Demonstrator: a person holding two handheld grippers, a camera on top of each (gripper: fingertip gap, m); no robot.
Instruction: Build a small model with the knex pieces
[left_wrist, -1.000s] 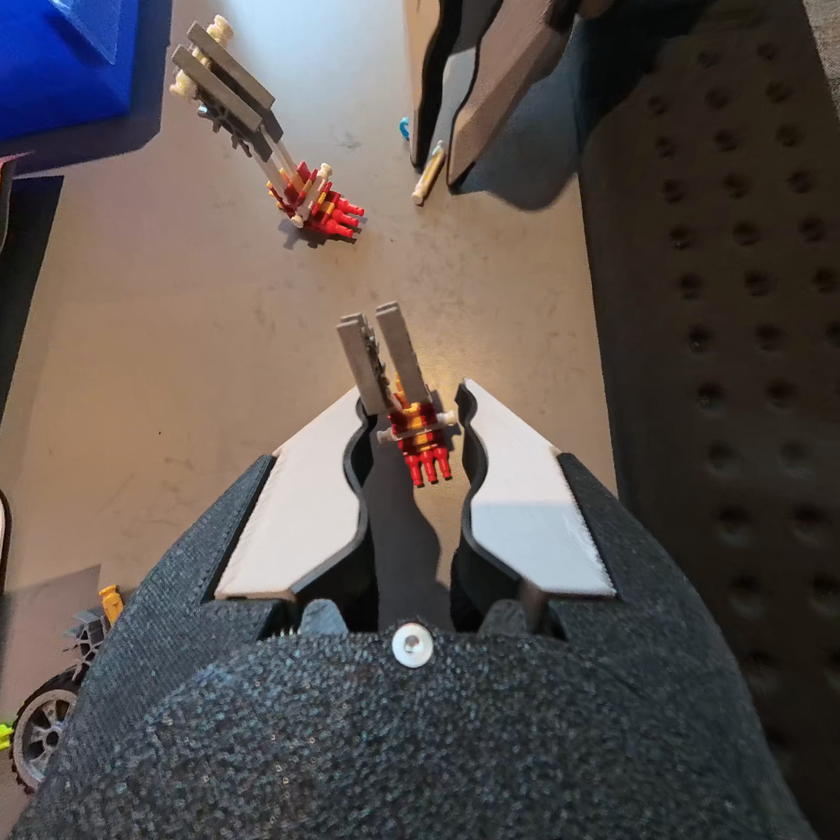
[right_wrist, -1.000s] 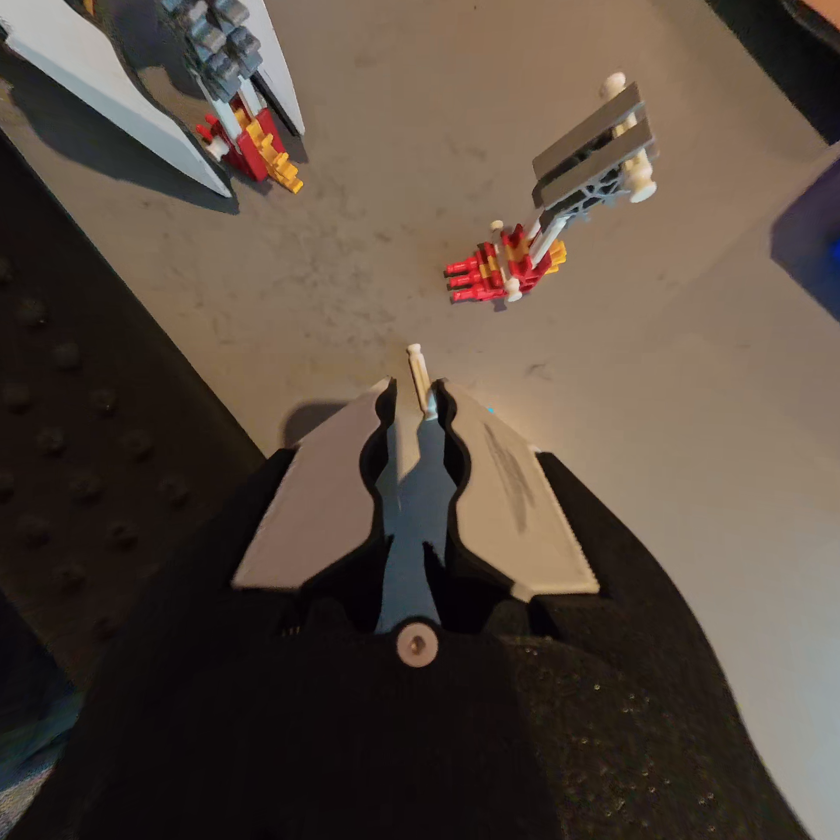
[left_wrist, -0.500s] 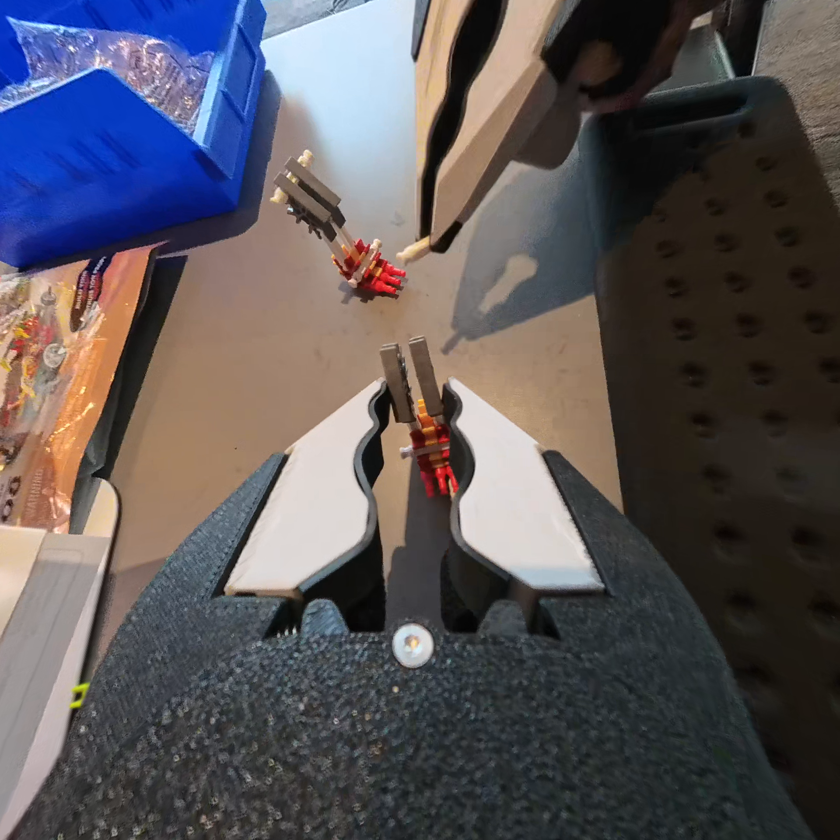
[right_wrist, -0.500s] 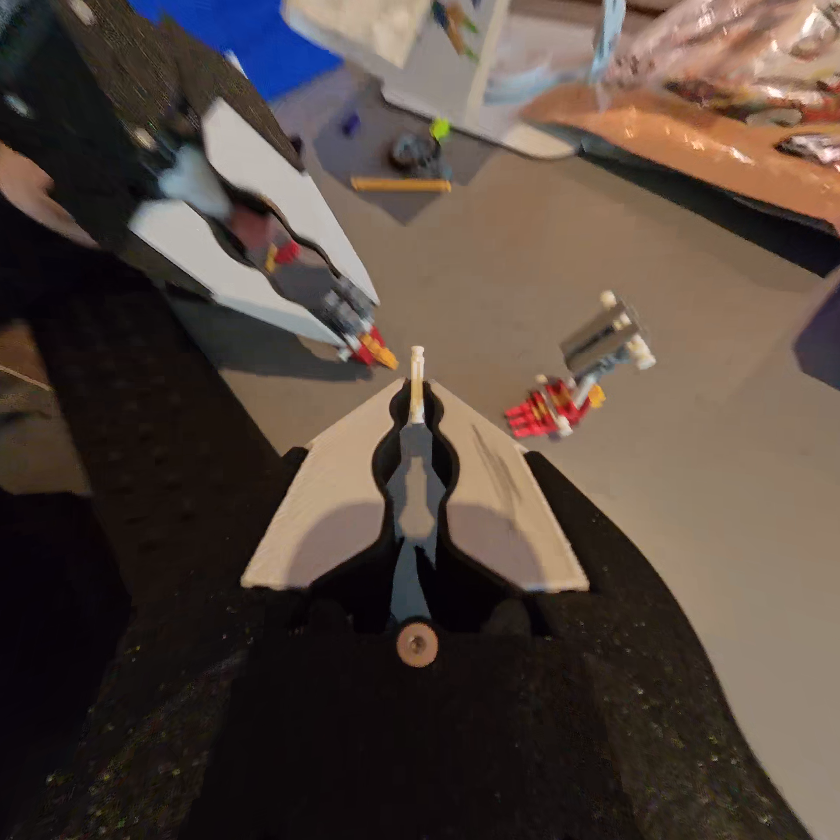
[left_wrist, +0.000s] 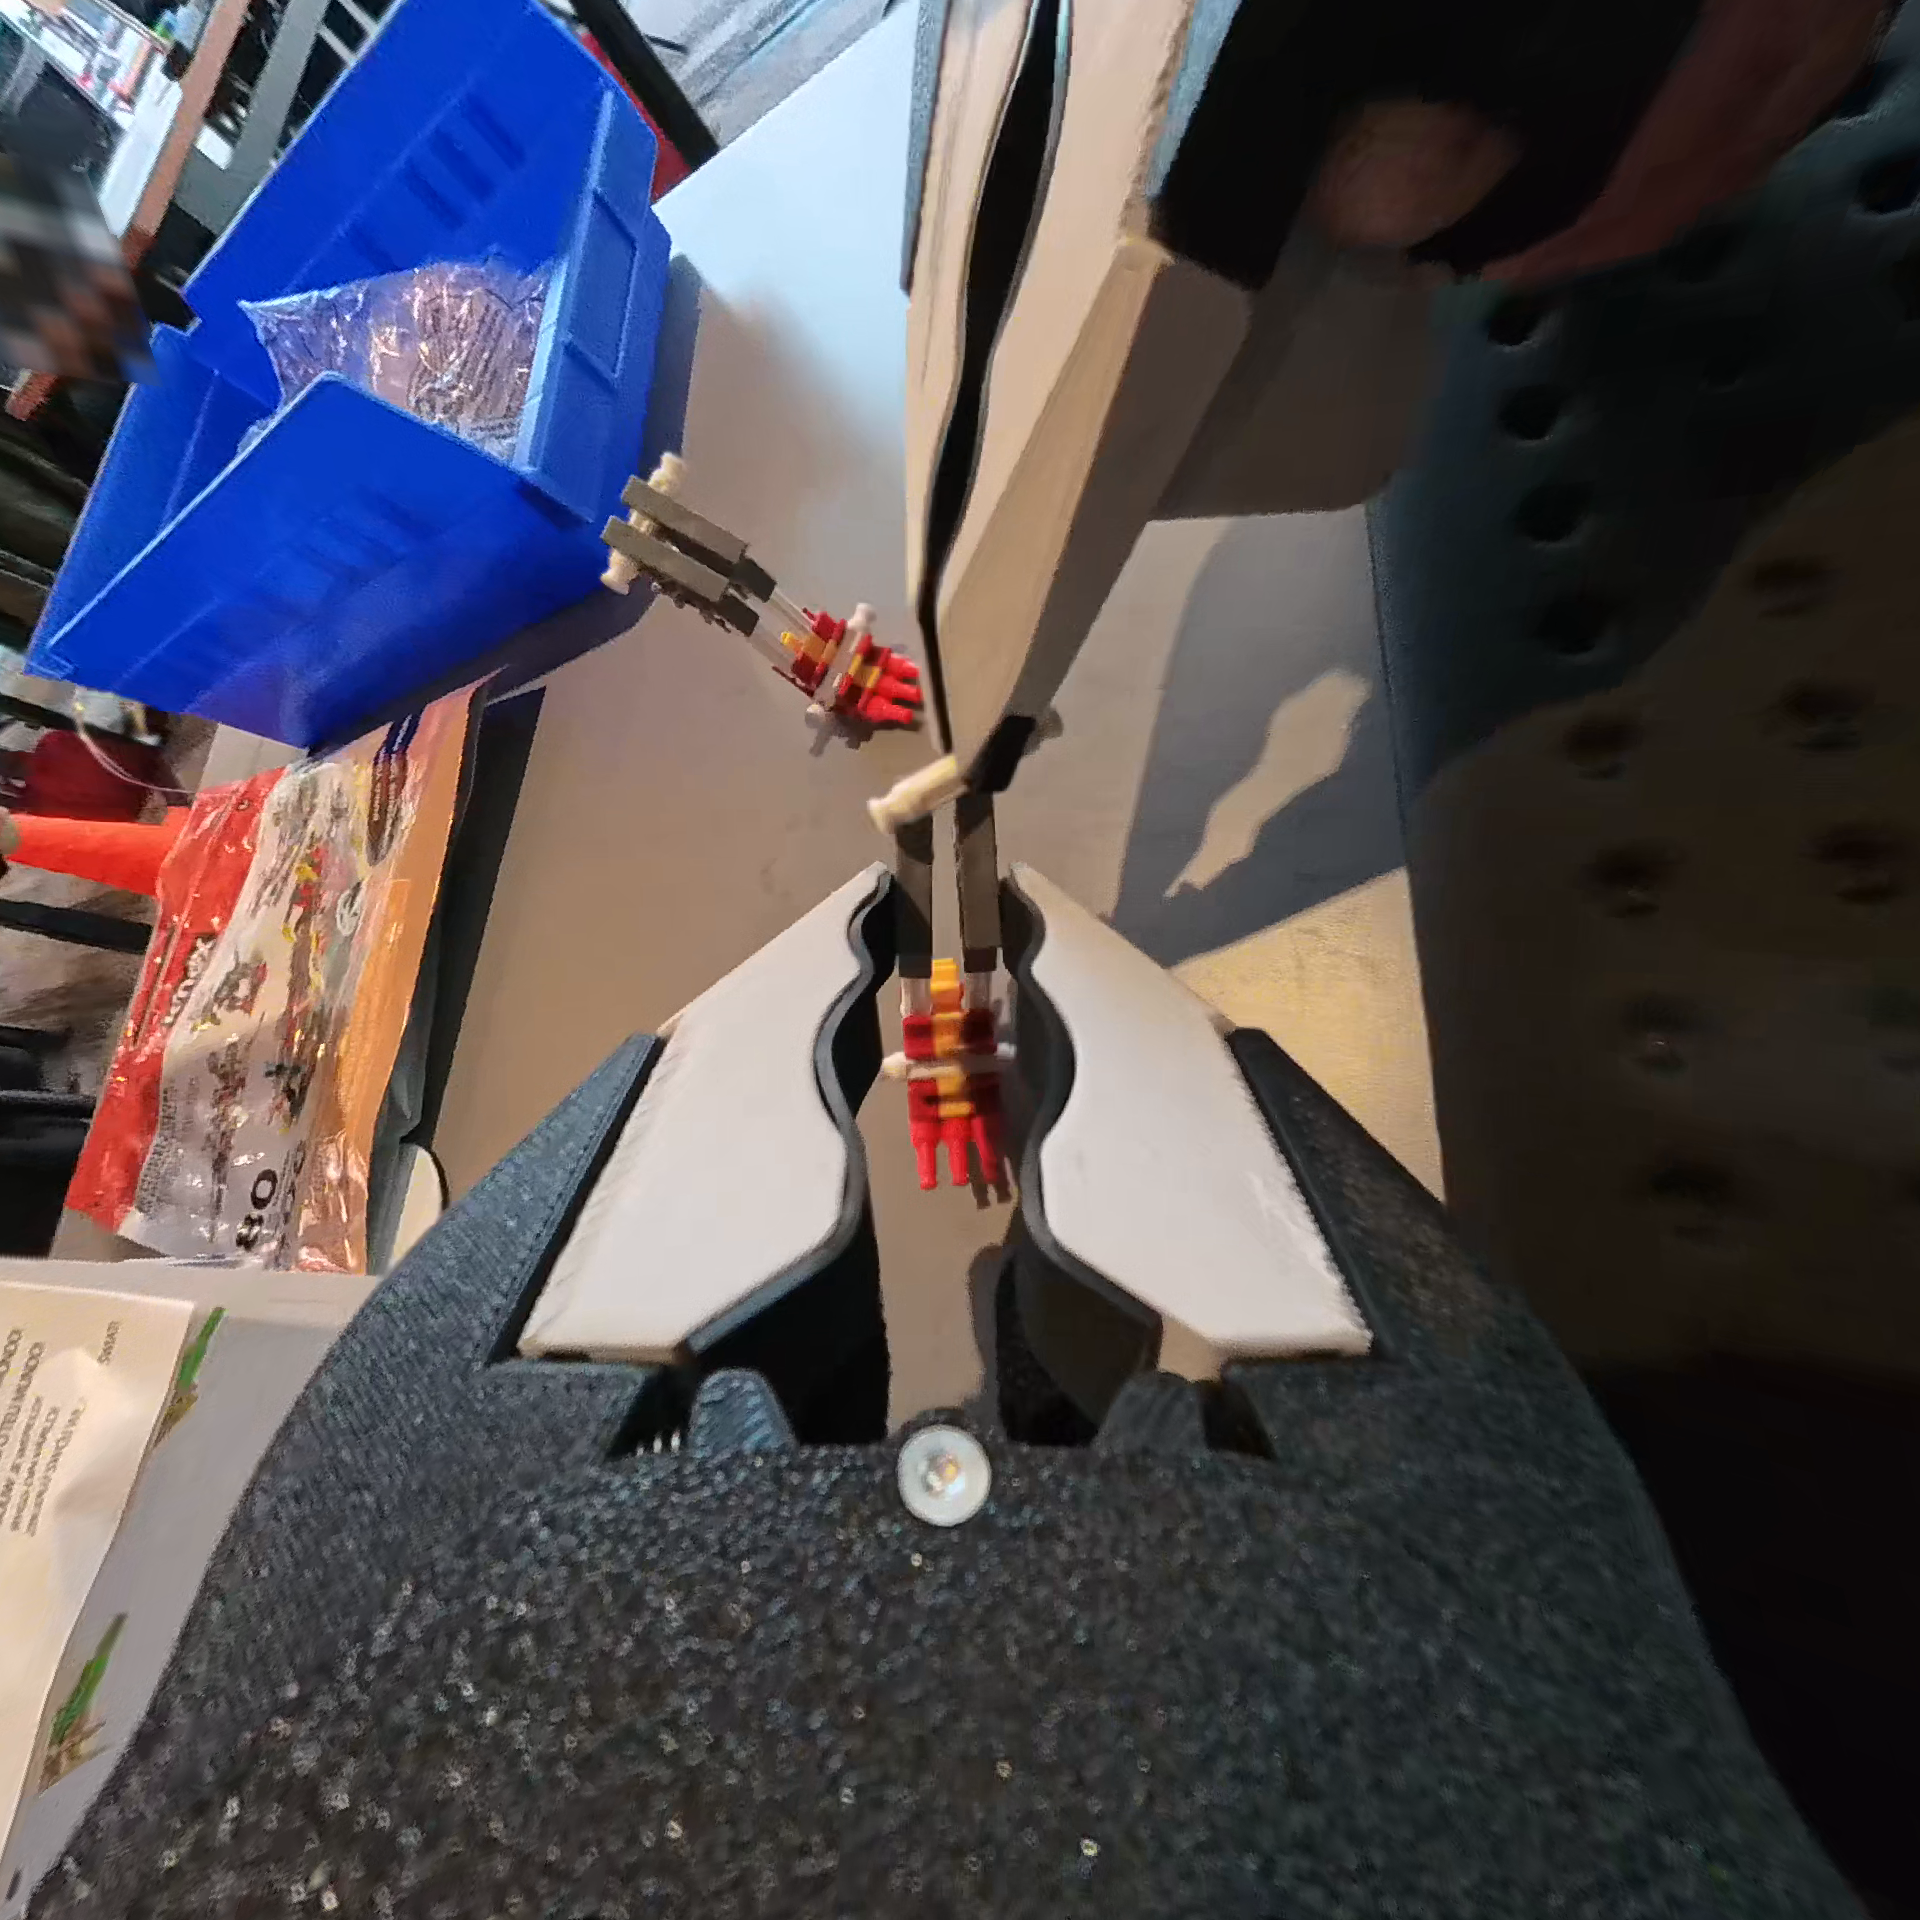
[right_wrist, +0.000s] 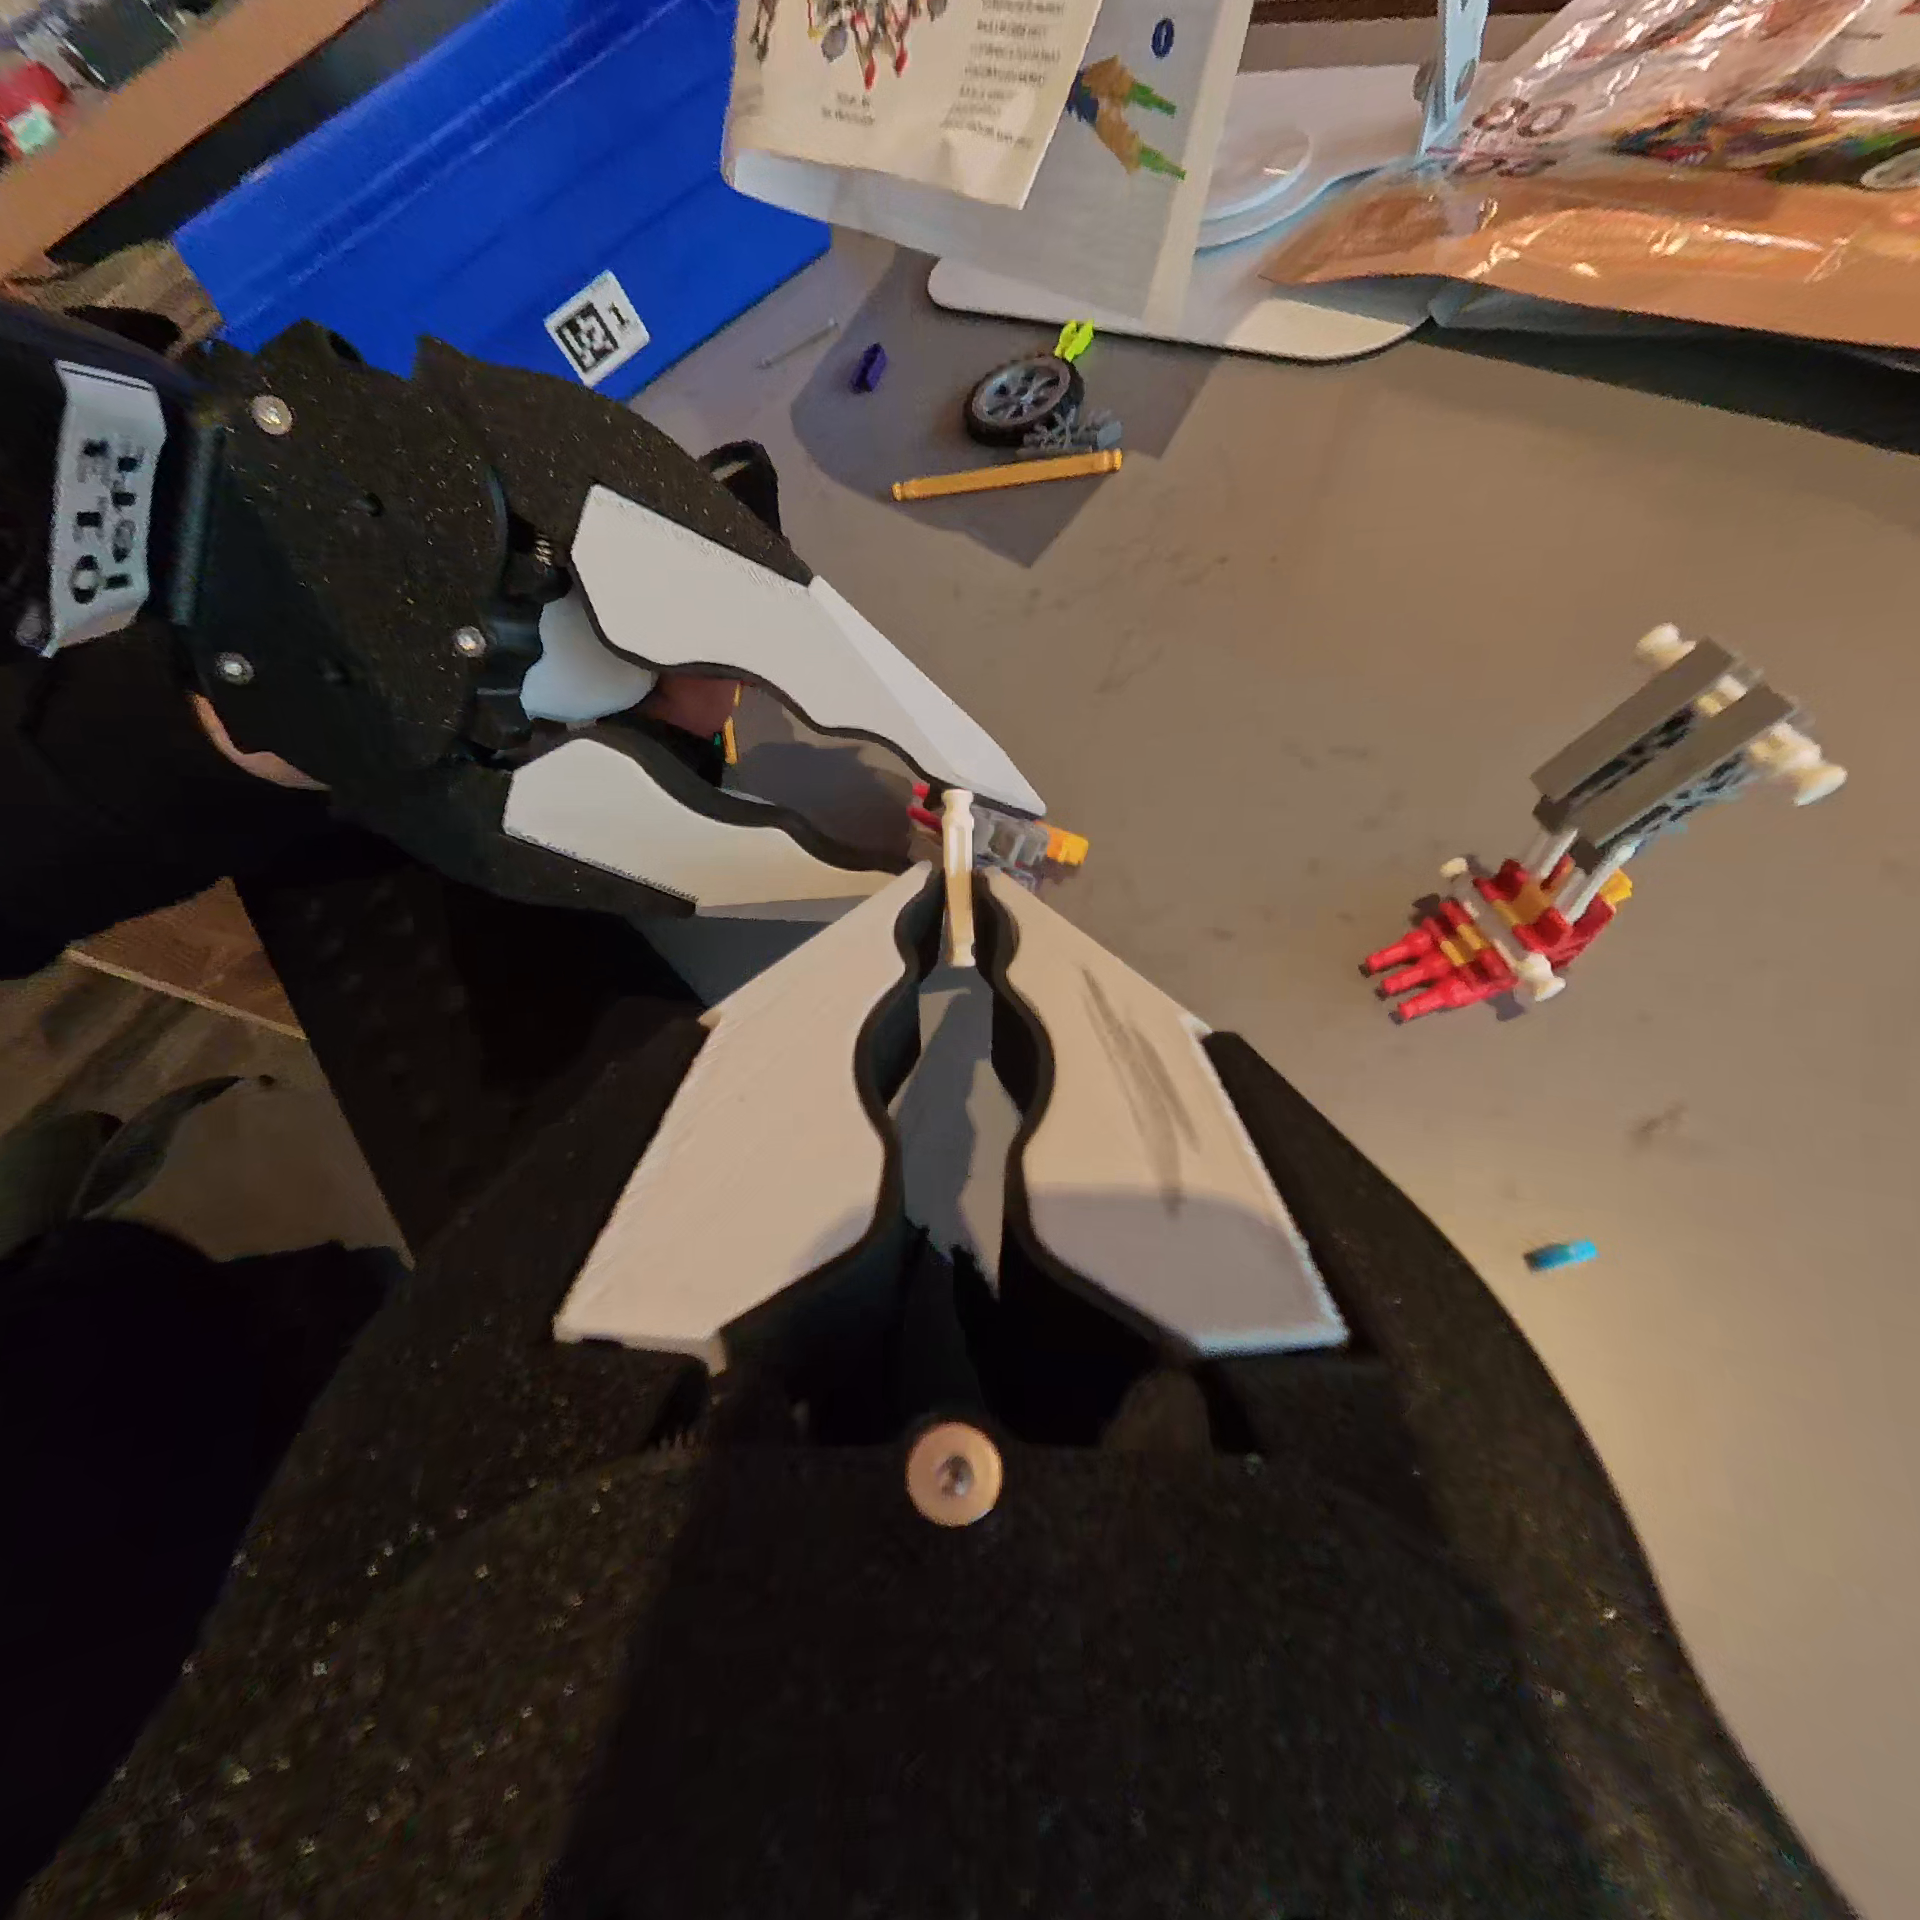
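White pin (right_wrist: 957, 878), pinched in the closed right tool (right_wrist: 961, 883), is now nearing the grey beams of the red model (left_wrist: 951, 1039) that the left tool (left_wrist: 951, 904), lifted off the table (right_wrist: 1455, 520), is clamping, having drawn together.

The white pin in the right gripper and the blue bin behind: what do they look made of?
White pin: seemingly hard moulded plastic, matte off-white, with crisp flanged ends. Blue bin: likely rigid plastic, smooth and slightly glossy, with moulded ribs on its wall. Right gripper is clamped on the pin.
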